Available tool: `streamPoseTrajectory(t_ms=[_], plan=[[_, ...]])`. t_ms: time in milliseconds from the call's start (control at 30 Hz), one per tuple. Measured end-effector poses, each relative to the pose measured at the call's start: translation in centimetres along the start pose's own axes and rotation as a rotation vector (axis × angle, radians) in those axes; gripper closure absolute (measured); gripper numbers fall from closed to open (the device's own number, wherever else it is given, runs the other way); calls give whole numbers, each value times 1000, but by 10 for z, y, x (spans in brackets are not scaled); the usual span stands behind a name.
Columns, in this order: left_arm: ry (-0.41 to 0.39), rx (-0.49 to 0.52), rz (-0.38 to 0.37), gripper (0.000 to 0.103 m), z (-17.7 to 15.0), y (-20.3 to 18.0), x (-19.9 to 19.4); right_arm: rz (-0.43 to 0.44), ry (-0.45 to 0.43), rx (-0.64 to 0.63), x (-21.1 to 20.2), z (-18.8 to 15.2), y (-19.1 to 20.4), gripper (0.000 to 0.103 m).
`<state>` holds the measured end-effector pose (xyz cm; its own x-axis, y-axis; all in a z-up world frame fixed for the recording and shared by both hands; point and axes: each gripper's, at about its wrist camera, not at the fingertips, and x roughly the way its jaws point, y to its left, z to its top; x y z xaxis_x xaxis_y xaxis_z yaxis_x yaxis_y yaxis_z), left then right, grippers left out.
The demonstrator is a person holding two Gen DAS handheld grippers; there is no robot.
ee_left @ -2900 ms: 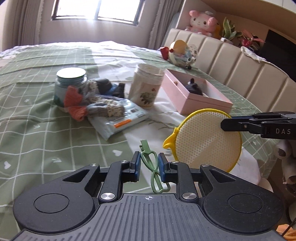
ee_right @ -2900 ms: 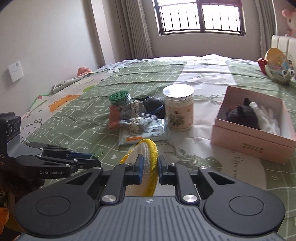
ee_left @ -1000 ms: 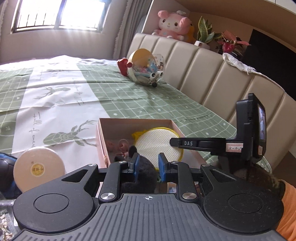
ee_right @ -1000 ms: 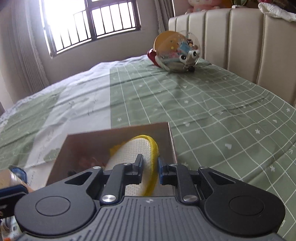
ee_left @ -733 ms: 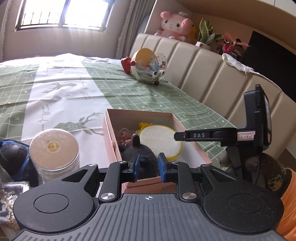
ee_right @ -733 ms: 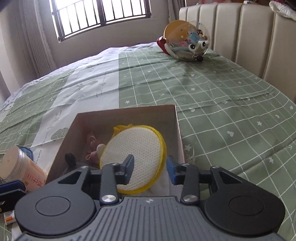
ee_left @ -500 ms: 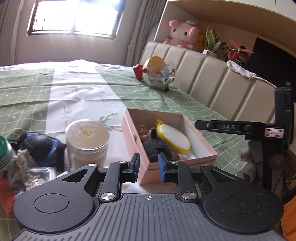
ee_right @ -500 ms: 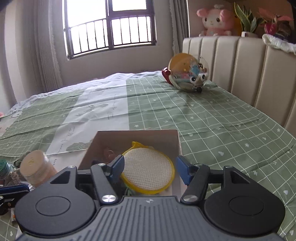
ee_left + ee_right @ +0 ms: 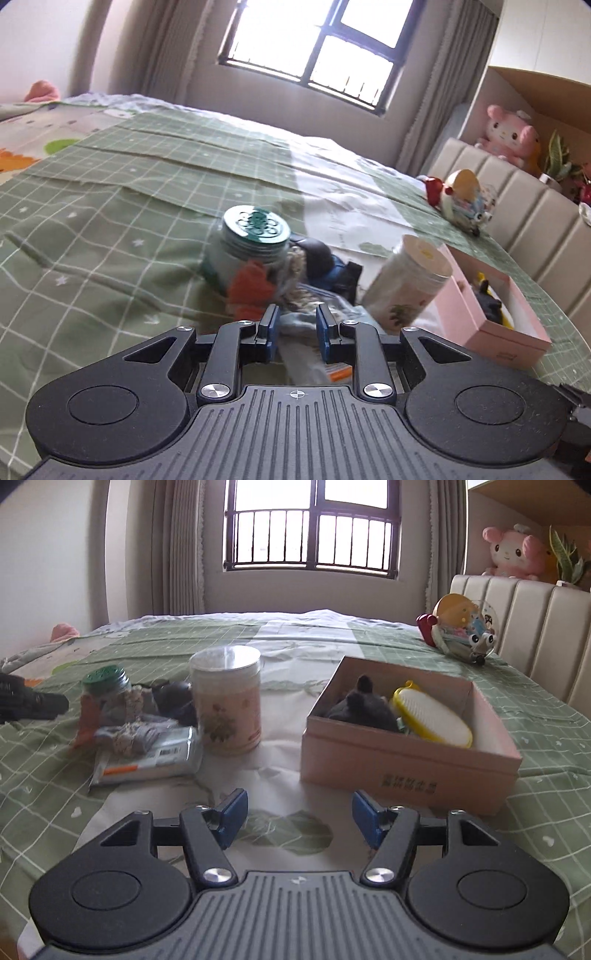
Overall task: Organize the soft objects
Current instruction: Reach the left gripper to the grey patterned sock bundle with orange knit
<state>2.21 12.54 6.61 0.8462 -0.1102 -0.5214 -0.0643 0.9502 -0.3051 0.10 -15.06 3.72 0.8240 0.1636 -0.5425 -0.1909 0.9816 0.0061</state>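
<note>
Released into the pink box since a second ago, the yellow-rimmed puff is seen lying beside a dark plush toy, no longer pinched. Both tools have been drawn back from the box. The right tool is held with its jaws spread wide and nothing between them, above the bed's green checked cover. The left tool is shown with its jaws nearly pressed together and empty, aimed at the pile left of the box: a green-lidded jar, an orange cloth, a wipes packet and a tall flowered canister. The box is set on the bed, right of the canister.
</note>
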Motion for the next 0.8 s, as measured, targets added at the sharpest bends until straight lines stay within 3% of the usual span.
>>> streamPoseTrajectory(t_ms=[167, 333, 467, 633, 700, 800], plan=[[31, -36, 13, 79, -2, 19, 12, 9, 0, -42, 2, -17, 16, 40], [39, -49, -10, 79, -1, 17, 32, 20, 22, -82, 9, -28, 24, 40], [81, -90, -54, 79, -6, 14, 47, 36, 30, -53, 10, -28, 18, 33], [115, 4, -122, 79, -3, -4, 60, 42, 37, -30, 12, -29, 15, 30], [87, 44, -101, 79, 1, -11, 63, 42, 37, -32, 12, -29, 16, 30], [46, 54, 1, 79, 9, -13, 74, 45, 37, -28, 12, -30, 15, 30]])
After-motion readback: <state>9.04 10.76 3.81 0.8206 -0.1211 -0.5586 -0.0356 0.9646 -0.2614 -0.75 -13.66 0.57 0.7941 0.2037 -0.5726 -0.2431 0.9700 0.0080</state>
